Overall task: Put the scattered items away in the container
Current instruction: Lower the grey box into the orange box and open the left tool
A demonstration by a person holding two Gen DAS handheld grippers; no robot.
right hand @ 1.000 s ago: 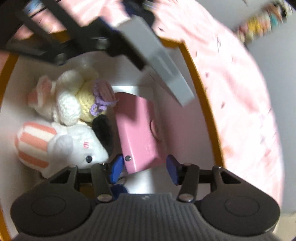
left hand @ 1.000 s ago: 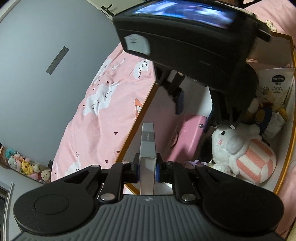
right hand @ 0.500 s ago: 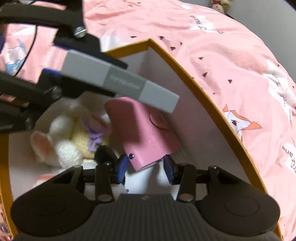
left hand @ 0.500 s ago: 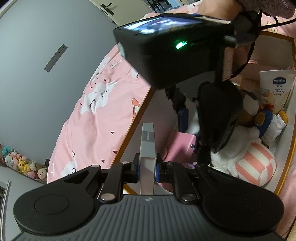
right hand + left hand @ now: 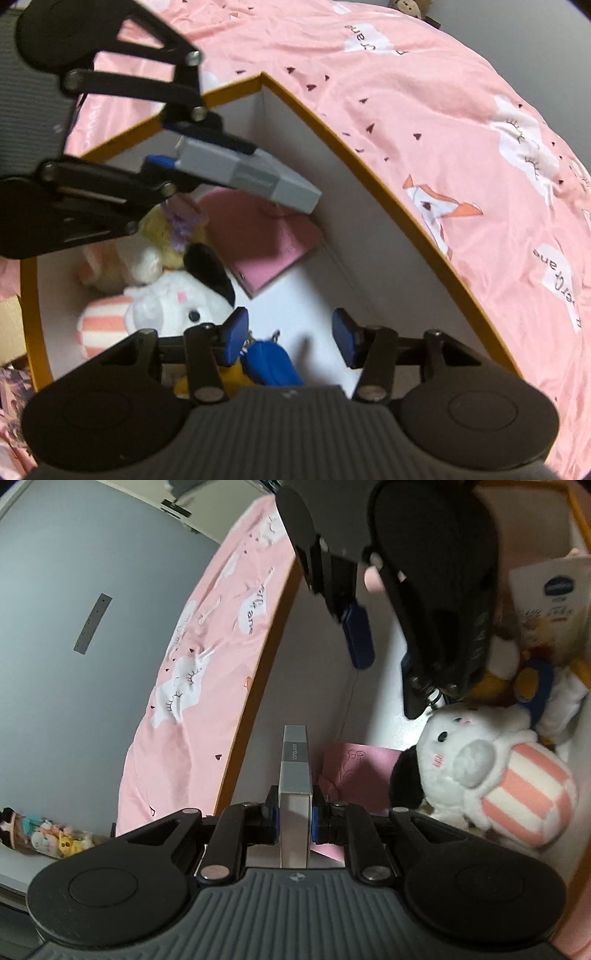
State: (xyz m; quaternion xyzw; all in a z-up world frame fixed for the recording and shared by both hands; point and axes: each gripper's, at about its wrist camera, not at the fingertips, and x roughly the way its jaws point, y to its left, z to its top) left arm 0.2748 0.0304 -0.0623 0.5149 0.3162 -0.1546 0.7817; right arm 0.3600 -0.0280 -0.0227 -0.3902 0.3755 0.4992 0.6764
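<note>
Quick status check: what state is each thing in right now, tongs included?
Left tongs: shut on the grey box.
Grey box: held above the container, not yet down.
Right tongs: open, empty.
Pink wallet: lying inside the container.
Container: open-topped, partly filled.
White plush: inside.

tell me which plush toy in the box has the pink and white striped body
The white bunny plush with the black ear. Its round body is pink-and-white striped; the cream plush with the purple flower and the blue-and-yellow toy are not.

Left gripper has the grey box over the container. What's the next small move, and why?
Probably lower the left gripper a little further before opening. Its pads are shut on the slim grey rectangular box, which hangs above the flat pink wallet inside the orange-rimmed white container.
</note>
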